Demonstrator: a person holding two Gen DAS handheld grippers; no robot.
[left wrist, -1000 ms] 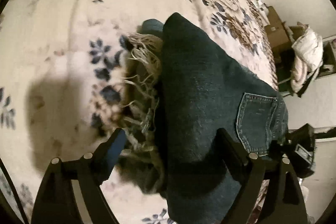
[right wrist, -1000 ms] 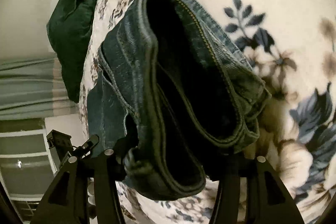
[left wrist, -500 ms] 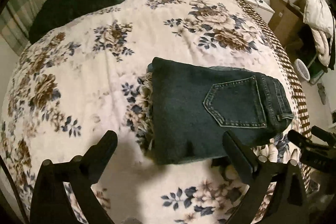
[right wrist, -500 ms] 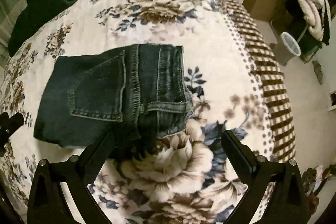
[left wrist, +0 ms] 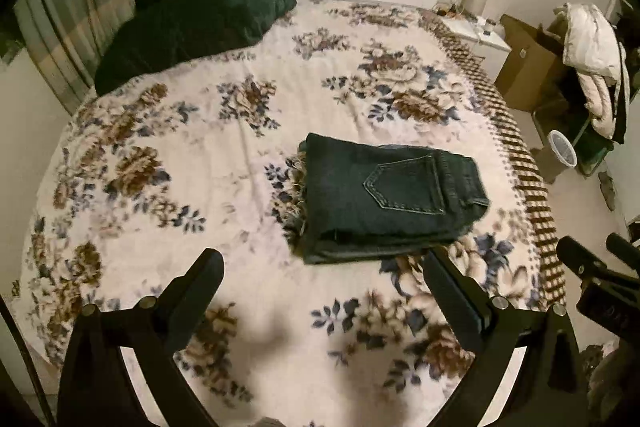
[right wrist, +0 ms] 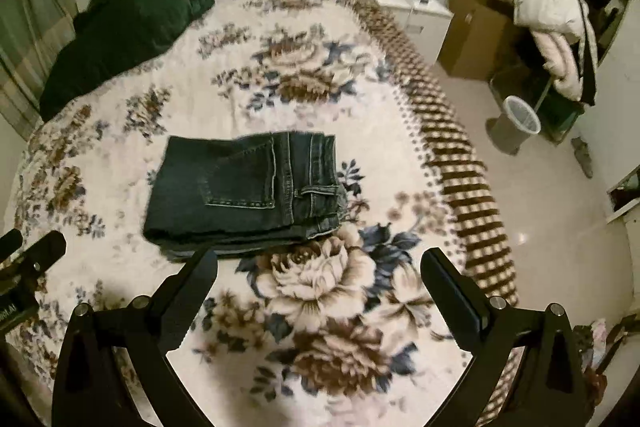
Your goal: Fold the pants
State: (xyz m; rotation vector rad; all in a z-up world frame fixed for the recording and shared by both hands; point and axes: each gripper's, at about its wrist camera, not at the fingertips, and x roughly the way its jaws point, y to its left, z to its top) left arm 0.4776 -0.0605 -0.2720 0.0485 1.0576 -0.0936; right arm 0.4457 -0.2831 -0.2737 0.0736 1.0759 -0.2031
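Black plastic fills the near edge of both views: the left gripper (left wrist: 322, 267) and the right gripper (right wrist: 318, 267) each hover above the bed with their two fingers spread wide apart, holding nothing. Their bases are cut off by the frame. At the right edge of the left wrist view only the tip of the right gripper shows; at the left edge of the right wrist view, only a part of the left one.

Beyond the fingers lies one pair of pants (left wrist: 388, 195) (right wrist: 248, 187) — dark denim, folded into a thick rectangular stack, one stitched back pocket facing up. It rests on the fleecy floral blanket (left wrist: 180, 167) (right wrist: 320, 287), toward the bed's right side. A frayed pale fringe pokes out from under its left edge; the layers beneath are hidden.

Farther off, dark green pillows (left wrist: 200, 11) (right wrist: 128, 23) are heaped at the far left — how many is hard to tell. On the floor to the right stand one round mesh bin (right wrist: 520, 119) and one cardboard box (right wrist: 472, 31), with pale bedding (right wrist: 548, 23) draped over a half-hidden stand.
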